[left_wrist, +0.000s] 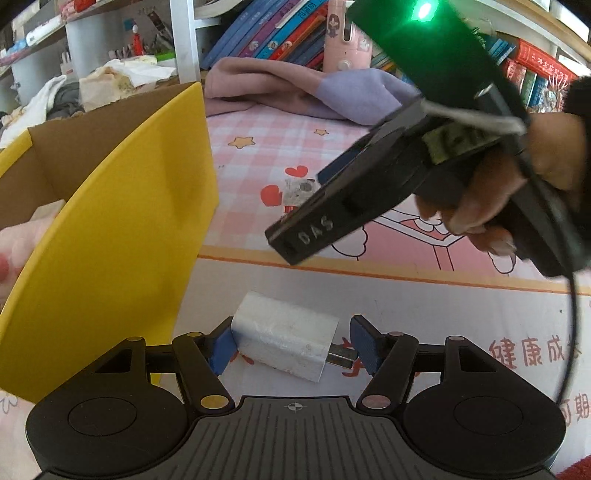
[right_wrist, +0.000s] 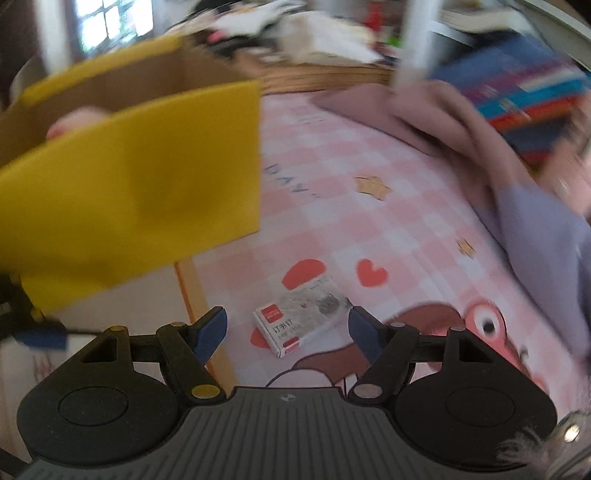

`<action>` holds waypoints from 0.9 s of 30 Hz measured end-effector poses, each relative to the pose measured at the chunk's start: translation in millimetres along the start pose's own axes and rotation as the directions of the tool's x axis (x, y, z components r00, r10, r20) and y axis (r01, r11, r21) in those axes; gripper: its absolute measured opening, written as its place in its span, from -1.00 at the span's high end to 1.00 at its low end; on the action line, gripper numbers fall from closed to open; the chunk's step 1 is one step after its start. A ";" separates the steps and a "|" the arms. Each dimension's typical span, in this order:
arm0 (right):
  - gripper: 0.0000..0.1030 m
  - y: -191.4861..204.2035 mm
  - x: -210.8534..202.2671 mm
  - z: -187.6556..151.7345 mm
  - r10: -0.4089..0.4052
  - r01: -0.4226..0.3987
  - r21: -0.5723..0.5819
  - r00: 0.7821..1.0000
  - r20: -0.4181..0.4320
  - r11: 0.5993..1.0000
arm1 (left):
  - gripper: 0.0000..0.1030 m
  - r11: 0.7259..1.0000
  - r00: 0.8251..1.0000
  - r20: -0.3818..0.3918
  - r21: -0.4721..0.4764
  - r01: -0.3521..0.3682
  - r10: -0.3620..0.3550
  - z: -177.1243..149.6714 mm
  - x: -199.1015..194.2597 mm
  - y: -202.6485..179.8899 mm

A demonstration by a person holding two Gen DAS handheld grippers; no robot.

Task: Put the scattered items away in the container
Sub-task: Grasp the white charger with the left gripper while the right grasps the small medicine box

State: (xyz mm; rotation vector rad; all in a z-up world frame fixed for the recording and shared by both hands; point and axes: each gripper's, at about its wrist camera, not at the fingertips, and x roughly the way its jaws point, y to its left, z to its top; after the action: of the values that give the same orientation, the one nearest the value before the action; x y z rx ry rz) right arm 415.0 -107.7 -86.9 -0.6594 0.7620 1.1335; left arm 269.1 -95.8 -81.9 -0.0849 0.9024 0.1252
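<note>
Left gripper [left_wrist: 291,345]: jaws apart, one on each side of the single white charger; the left blue pad [left_wrist: 221,347] is touching or almost touching the charger's end, the right pad stands clear of the plug end.
Charger [left_wrist: 284,345]: one, a white block with a metal plug sticking out toward the right; it lies on the white edge strip of the mat, just beside the box's lower corner.
Right gripper [right_wrist: 287,332]: jaws apart, holding nothing; the small staple box lies between them and a little ahead, touching neither pad. In the left wrist view this gripper [left_wrist: 295,236] appears from the side, held in a hand [left_wrist: 498,192], above the staple box.
Staple box [right_wrist: 301,317]: one, small and flat, white with a red label and printed characters; it lies on the pink checked mat over a red heart print, well apart from the charger.
Box [left_wrist: 110,229]: one, cardboard with yellow outside and brown inside, open at the top, standing on the left side of the mat. Something pale pink [right_wrist: 74,122] shows inside it in the right wrist view; too blurred to name.
Mat [left_wrist: 266,155]: one, pink and white checks with printed stars, hearts and a cartoon figure.
Cloth [left_wrist: 306,88]: one bundle, pink and lilac, lying at the far edge of the mat.
Books [left_wrist: 273,33]: a row of many leaning on the shelf behind; I cannot count them.
</note>
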 end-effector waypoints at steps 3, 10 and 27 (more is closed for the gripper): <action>-0.41 -2.4 4.3 1.5 0.033 -0.033 -0.048 0.999 0.005 0.998 | -0.28 1.000 1.000 0.009 -0.017 -0.002 0.003 1.2 -1.1 -0.9; -0.44 -21.1 11.0 4.1 0.039 -0.039 0.033 0.999 -0.004 0.999 | -0.28 0.999 0.999 0.036 -0.034 -0.016 0.017 2.8 -4.3 -3.0; 0.43 -25.4 -29.1 -31.1 -0.090 0.075 0.292 0.995 0.036 0.953 | -0.26 1.000 0.999 0.053 -0.018 -0.009 0.010 4.1 -10.4 0.1</action>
State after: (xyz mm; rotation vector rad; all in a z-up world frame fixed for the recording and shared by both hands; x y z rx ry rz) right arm 426.4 -155.3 -79.5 -0.4106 0.8323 0.9339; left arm 265.9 -96.0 -71.2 -0.0932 0.8489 0.1432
